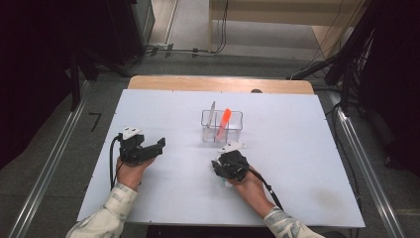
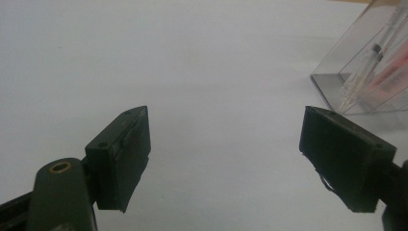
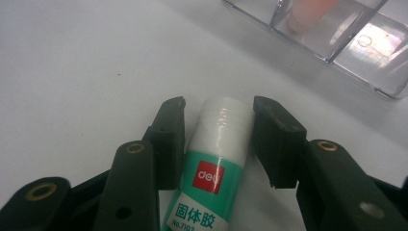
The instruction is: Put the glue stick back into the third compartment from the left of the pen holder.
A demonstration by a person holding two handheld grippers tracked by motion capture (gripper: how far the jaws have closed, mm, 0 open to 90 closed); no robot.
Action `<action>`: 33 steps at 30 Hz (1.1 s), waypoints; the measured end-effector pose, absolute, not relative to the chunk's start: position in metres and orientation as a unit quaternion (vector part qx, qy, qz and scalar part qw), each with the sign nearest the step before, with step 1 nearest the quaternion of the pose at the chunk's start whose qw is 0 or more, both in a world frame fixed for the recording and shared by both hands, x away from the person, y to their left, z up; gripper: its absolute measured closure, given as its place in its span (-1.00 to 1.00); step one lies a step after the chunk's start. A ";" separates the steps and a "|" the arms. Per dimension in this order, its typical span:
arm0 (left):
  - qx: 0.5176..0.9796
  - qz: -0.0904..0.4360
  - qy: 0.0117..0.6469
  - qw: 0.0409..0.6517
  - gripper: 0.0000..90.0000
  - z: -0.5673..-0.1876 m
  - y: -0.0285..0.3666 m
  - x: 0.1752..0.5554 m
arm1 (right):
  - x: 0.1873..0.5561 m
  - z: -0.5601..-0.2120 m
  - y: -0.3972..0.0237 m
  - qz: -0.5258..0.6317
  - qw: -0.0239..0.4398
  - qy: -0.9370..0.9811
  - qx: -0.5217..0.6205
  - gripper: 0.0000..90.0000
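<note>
**Glue stick lies lengthwise between my right fingers, organiser just ahead**

While my right gripper (image 1: 227,166) sits low on the white worktop (image 1: 297,163), the white-and-green plastic glue stick (image 3: 214,163) lies in the gap between its fingers (image 3: 169,142), long axis running straight along them, white cap end pointing away from my hand. In the right gripper view the left finger looks to touch the tube, while a thin gap seems to remain at the right one, so I judge the fingers half-closed around it, not pinching it yet.

Beyond the cap, the clear plastic compartmented organiser (image 1: 221,126) stands near, holding an orange marker (image 1: 224,123) and a clear pen (image 1: 212,115), both leaning upright. That is the relation I steer by: the tube points towards the box.

My left gripper (image 1: 157,148) rests well apart at the left, fingers (image 2: 126,154) spread wide with nothing but bare worktop between them. The right hand is plainly nearer both tube and organiser.
</note>
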State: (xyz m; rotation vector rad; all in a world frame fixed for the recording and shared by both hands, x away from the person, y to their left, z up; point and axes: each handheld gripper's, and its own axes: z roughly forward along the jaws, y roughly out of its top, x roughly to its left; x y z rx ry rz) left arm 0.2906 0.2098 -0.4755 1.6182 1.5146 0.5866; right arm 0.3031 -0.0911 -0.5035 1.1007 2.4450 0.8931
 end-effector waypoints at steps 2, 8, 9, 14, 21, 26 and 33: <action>0.643 0.233 0.602 0.412 -0.59 -0.475 0.210 0.290 | 0.303 -0.504 -0.091 0.312 0.158 0.854 0.386 0.23; 0.643 0.233 0.602 0.412 -0.59 -0.476 0.210 0.290 | 0.303 -0.503 -0.091 0.312 0.157 0.855 0.384 0.33; 0.643 0.233 0.602 0.412 -0.59 -0.476 0.210 0.290 | 0.302 -0.503 -0.091 0.311 0.158 0.855 0.383 0.34; 0.643 0.233 0.602 0.412 -0.59 -0.476 0.210 0.290 | 0.302 -0.502 -0.092 0.310 0.157 0.858 0.378 0.40; 0.642 0.232 0.603 0.413 -0.59 -0.476 0.210 0.291 | 0.302 -0.501 -0.093 0.312 0.156 0.860 0.373 0.41; 0.641 0.231 0.603 0.414 -0.58 -0.475 0.210 0.290 | 0.302 -0.498 -0.095 0.318 0.155 0.860 0.368 0.41; 0.641 0.231 0.603 0.414 -0.58 -0.476 0.210 0.291 | 0.304 -0.492 -0.100 0.331 0.152 0.851 0.377 0.41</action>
